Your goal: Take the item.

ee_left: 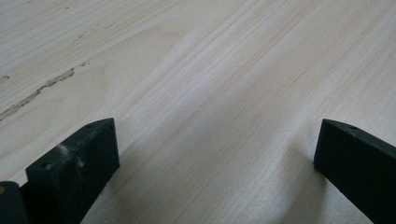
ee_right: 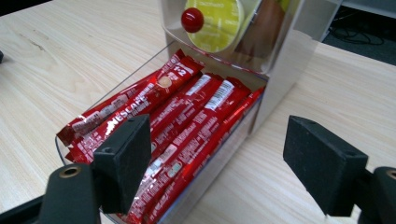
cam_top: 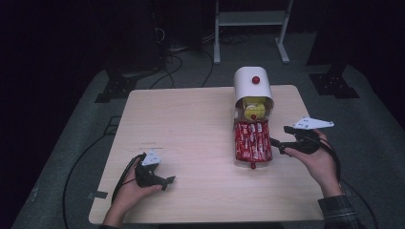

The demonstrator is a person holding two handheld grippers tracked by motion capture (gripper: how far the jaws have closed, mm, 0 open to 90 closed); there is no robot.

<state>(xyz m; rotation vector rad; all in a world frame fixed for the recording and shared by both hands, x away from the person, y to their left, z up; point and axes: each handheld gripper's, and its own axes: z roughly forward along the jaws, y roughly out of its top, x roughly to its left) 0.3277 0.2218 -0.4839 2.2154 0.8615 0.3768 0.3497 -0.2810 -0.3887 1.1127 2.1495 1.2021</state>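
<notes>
A white storage box (cam_top: pixel 252 84) with a red knob (cam_top: pixel 256 79) stands at the back right of the wooden table (cam_top: pixel 191 124). Its lower clear drawer (ee_right: pixel 205 177) is pulled out and holds several red coffee stick packets (cam_top: pixel 252 141) (ee_right: pixel 177 126). The upper drawer shows yellow capsules (ee_right: pixel 219 23) behind a red knob (ee_right: pixel 192 19). My right gripper (cam_top: pixel 282 139) (ee_right: pixel 217 163) is open just right of the drawer, its jaws apart, nothing between them. My left gripper (cam_top: pixel 167 182) (ee_left: pixel 215 158) rests open on bare wood at the front left.
Cables (cam_top: pixel 86 157) trail over the grey floor at the left. A white metal frame (cam_top: pixel 250 24) stands behind the table. Bare tabletop spreads between the two grippers.
</notes>
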